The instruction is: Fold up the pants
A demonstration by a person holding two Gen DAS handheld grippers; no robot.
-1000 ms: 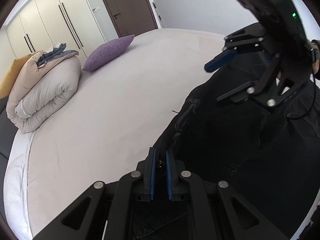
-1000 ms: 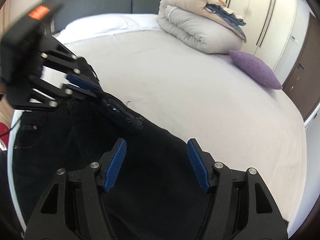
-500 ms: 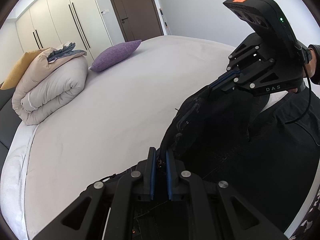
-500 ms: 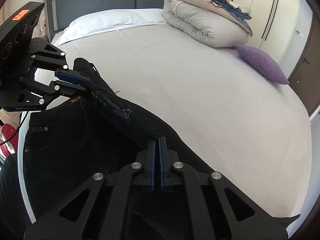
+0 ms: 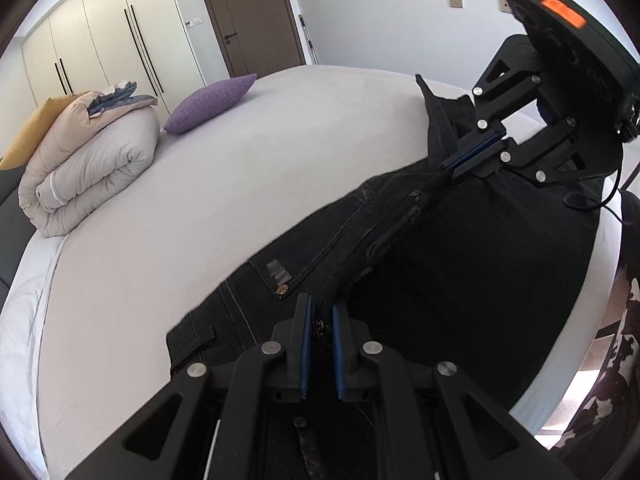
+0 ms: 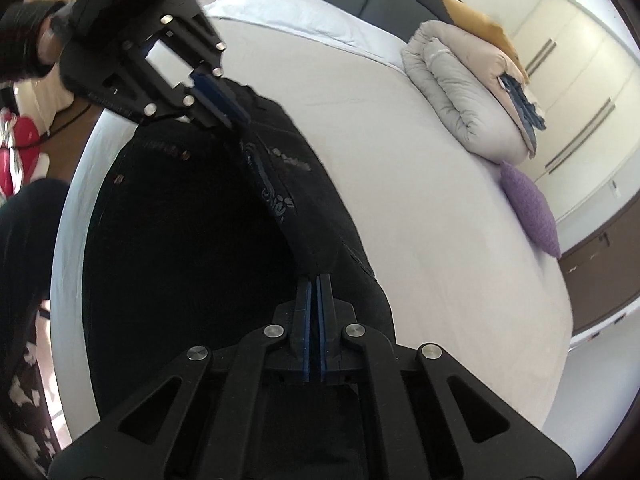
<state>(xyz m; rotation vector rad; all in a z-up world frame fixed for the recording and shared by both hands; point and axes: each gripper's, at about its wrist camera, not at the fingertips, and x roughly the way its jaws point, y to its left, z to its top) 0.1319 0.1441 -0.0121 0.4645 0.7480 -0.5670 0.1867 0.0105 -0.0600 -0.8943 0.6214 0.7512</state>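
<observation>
Black jeans (image 5: 460,264) lie on the near side of a white bed (image 5: 240,184), with one long edge lifted off the sheet. My left gripper (image 5: 320,316) is shut on the waistband end, near a rivet. My right gripper (image 6: 314,284) is shut on the same lifted edge further along the leg. The jeans (image 6: 180,240) hang as a dark fold between the two. Each gripper shows in the other's view: the right gripper (image 5: 472,156) at upper right, the left gripper (image 6: 222,104) at upper left.
A rolled beige duvet (image 5: 92,164) and a purple cushion (image 5: 208,102) lie at the far side of the bed. Wardrobes (image 5: 100,32) and a brown door (image 5: 248,16) stand behind. The bed's near edge (image 6: 68,208) curves beside the floor.
My right gripper closed on the jeans' edge. Both grippers then lifted that edge up off the bed, pulling it taut and raising the fabric.
</observation>
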